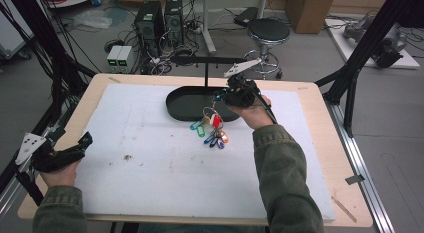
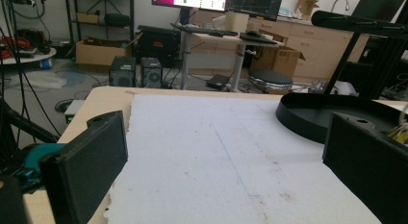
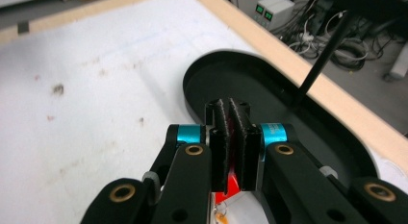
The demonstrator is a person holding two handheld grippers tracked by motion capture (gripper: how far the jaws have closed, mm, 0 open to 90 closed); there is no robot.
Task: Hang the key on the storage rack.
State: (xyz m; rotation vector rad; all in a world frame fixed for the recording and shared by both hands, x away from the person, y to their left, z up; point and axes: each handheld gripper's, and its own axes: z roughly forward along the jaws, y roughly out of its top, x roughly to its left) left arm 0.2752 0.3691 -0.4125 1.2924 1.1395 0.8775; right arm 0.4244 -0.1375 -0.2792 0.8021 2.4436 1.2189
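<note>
A bunch of keys with coloured tags [image 1: 213, 129] (red, green, blue, orange) hangs from my right gripper [image 1: 226, 96], just over the near rim of a black oval tray [image 1: 180, 105]. In the right gripper view the right gripper [image 3: 231, 107] has its jaws shut, with a red tag [image 3: 232, 183] showing in the slit between them and the tray [image 3: 211, 75] beyond. A thin post with a crossbar [image 1: 206, 68] rises from the tray. My left gripper [image 1: 85, 141] rests at the table's left edge. In its own view the left gripper [image 2: 226, 137] stands open over the mat with nothing between its jaws.
A white foam mat [image 1: 150, 168] covers most of the wooden table [image 1: 345, 193]. Beyond the far edge stand a round stool [image 1: 268, 30], computer towers [image 1: 150, 20] and loose cables on the floor. Black frame struts [image 1: 360, 48] rise at the right.
</note>
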